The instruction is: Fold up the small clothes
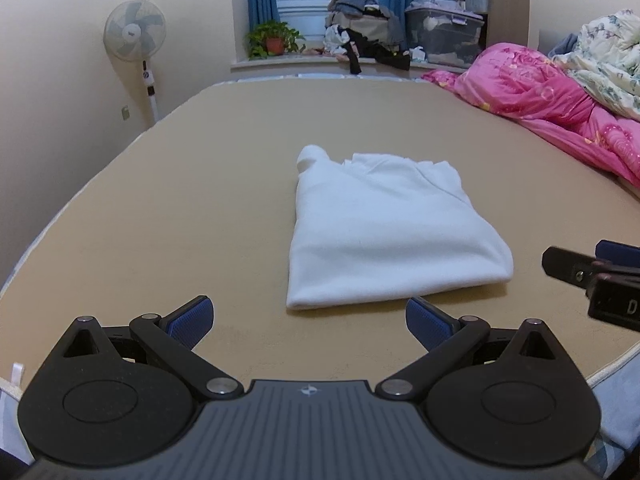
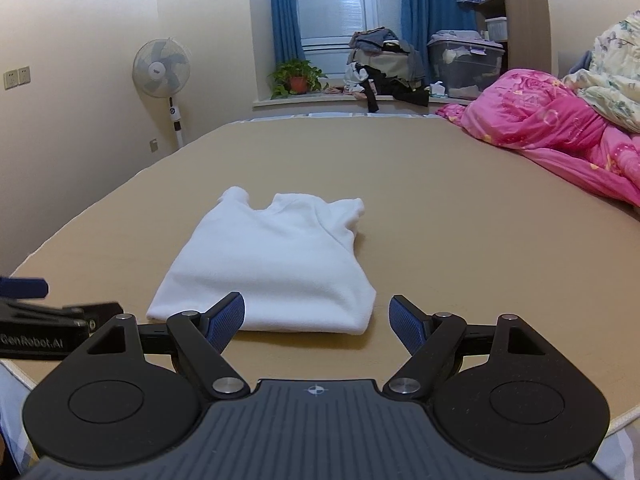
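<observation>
A small white garment (image 1: 384, 232) lies folded into a compact rectangle on the tan bed surface (image 1: 200, 200); it also shows in the right wrist view (image 2: 272, 264). My left gripper (image 1: 309, 322) is open and empty, just short of the garment's near edge. My right gripper (image 2: 317, 320) is open and empty at the garment's near right corner, its left finger pad (image 2: 228, 320) in front of the cloth. The right gripper also shows at the right edge of the left wrist view (image 1: 592, 272), and the left gripper at the left edge of the right wrist view (image 2: 44, 320).
A pink quilt (image 1: 552, 100) and a floral quilt (image 1: 608, 48) are heaped along the bed's right side. A standing fan (image 1: 136, 36) is by the left wall. A potted plant (image 1: 272, 40), a clothes pile (image 1: 364, 28) and a storage bin (image 1: 444, 32) sit on the windowsill.
</observation>
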A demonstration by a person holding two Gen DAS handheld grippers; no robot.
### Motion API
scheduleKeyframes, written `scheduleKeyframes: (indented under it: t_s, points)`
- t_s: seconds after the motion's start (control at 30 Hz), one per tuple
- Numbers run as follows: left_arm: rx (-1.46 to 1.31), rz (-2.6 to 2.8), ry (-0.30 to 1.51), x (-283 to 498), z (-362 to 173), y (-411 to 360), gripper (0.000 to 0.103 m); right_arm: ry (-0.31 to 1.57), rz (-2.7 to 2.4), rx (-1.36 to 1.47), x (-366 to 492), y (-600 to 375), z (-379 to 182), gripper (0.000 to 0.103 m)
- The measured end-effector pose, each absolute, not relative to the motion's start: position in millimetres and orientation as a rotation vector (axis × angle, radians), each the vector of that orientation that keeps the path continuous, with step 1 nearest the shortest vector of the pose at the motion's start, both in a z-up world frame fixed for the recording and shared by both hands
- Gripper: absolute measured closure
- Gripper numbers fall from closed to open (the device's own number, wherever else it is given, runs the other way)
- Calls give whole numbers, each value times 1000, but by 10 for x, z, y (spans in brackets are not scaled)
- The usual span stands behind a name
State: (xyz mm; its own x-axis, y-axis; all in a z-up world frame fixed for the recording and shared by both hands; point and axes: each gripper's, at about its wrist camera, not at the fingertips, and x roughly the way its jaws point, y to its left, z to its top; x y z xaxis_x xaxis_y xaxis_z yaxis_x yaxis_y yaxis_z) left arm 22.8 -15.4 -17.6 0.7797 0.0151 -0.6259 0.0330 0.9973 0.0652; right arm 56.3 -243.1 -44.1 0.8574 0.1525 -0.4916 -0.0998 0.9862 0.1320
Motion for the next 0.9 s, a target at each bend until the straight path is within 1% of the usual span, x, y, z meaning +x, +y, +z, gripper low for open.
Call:
scheduleKeyframes:
  t_s: [0.9]
  points:
    - [69,-16,683,236,-188,-118,0,528,139,109,569,-2397,-439,22]
